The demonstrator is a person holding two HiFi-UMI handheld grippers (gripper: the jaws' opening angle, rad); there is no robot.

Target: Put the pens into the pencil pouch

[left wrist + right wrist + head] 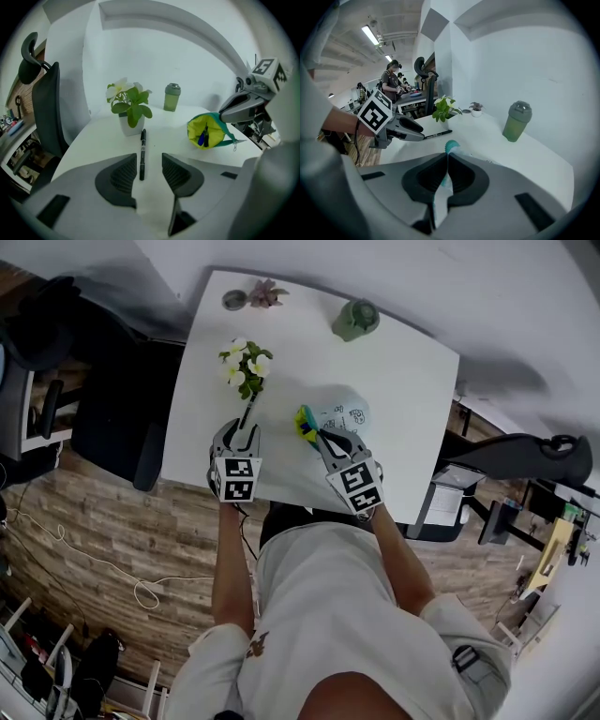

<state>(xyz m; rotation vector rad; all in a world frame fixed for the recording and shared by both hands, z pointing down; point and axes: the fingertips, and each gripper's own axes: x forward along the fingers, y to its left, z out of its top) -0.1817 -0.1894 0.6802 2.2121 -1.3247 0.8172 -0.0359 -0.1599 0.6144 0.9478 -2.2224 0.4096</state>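
A black pen (142, 149) lies on the white table (93, 140), pointing at the flower pot. Its near end lies between the jaws of my left gripper (149, 160), which is open; the pads do not press on it. The pencil pouch (205, 131) stands open to the right, with yellow lining and a blue and a black pen inside. My right gripper (446, 158) is shut on the pouch's teal rim (450, 146). In the head view the left gripper (240, 434) is at the pen (248, 414) and the right gripper (324, 436) at the pouch (343, 413).
A white pot of flowers (246, 367) stands just beyond the pen. A green bottle (356, 320) and a small succulent (266, 292) are at the table's far edge. A black office chair (44, 112) stands off the table's left side. People work at desks (396, 82) in the background.
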